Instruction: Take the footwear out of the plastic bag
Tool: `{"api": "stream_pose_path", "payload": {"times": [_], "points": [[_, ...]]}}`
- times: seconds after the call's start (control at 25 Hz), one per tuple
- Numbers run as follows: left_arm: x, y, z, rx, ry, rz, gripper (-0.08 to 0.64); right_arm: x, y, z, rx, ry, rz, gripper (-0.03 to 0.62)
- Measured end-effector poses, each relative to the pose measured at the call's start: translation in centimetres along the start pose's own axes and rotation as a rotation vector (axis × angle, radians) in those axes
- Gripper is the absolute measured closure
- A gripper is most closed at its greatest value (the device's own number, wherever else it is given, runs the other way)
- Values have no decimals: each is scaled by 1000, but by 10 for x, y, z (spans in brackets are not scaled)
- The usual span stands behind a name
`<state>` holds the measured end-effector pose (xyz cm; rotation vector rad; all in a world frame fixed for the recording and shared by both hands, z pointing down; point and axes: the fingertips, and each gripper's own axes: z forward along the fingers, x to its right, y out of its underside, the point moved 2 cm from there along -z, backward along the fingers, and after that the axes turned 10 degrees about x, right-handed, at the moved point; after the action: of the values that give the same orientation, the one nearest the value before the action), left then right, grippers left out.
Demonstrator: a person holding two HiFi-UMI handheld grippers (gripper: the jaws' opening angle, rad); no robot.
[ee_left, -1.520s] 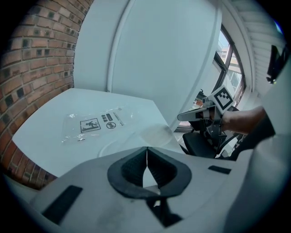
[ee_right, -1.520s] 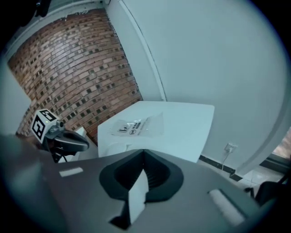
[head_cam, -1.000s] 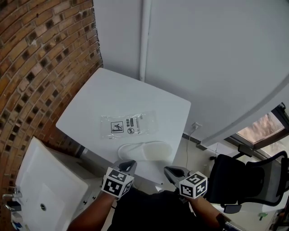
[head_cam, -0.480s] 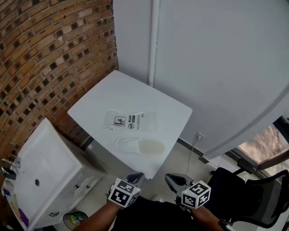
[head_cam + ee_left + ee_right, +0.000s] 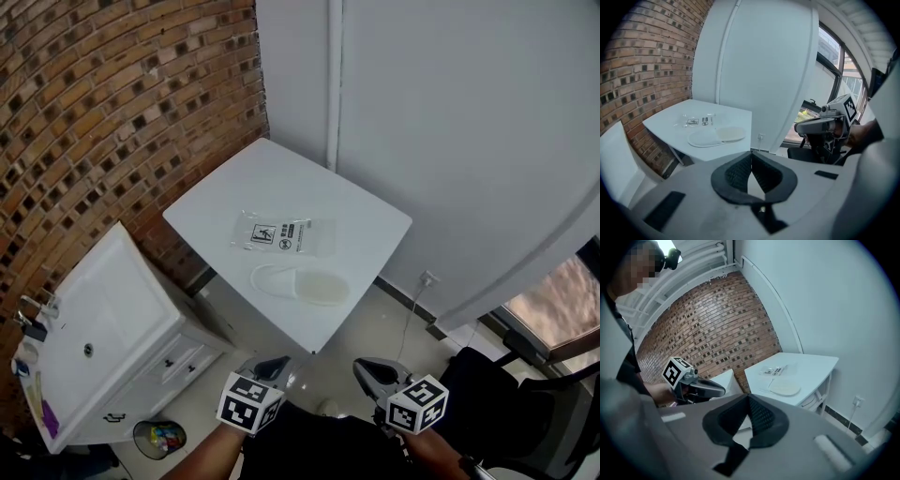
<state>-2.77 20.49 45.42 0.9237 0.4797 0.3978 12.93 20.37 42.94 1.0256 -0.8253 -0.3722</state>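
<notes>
The left gripper (image 5: 273,366) is held low at the bottom of the head view, in front of the person's body, pointing forward and down toward the near corner of the white table (image 5: 370,217). Its jaws are closed together with nothing between them. The right gripper (image 5: 368,368) sits beside it at the same height, jaws likewise pressed together and empty. Both are well apart from the table. There, 1 white slipper (image 5: 300,284) lies flat, outside and just beside the clear plastic bag (image 5: 284,234), on the side nearer the person

One slipper (image 5: 300,284), one plastic bag (image 5: 284,233), one table (image 5: 361,211), one cabinet (image 5: 122,300), two grippers: left gripper (image 5: 275,361), right gripper (image 5: 360,367)
</notes>
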Motion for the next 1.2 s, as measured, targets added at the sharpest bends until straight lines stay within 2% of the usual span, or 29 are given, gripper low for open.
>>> {"api": "stream_pose_path", "payload": {"times": [0.12,0.28,0.4,0.52,0.76,0.96,1.2], "points": [[-5,-2,-7,1,-7,-2,552,-10,-2,1,4,-5,-4,592],[-14,-9,-6,11,30,-53,552,-14,-6,8,18,31,22,592],[-23,-10,-12,-3,61,-23,552,-24,-5,18,32,56,58,592],[-36,-5,-20,-21,84,11,552,-37,0,30,37,76,52,592],[-62,6,-31,-59,140,29,552,-57,14,49,46,145,71,592],[-77,-3,-33,-31,142,24,552,-64,25,52,15,181,71,592],[-72,6,-42,-38,165,53,552,-72,31,55,11,188,63,592]]}}
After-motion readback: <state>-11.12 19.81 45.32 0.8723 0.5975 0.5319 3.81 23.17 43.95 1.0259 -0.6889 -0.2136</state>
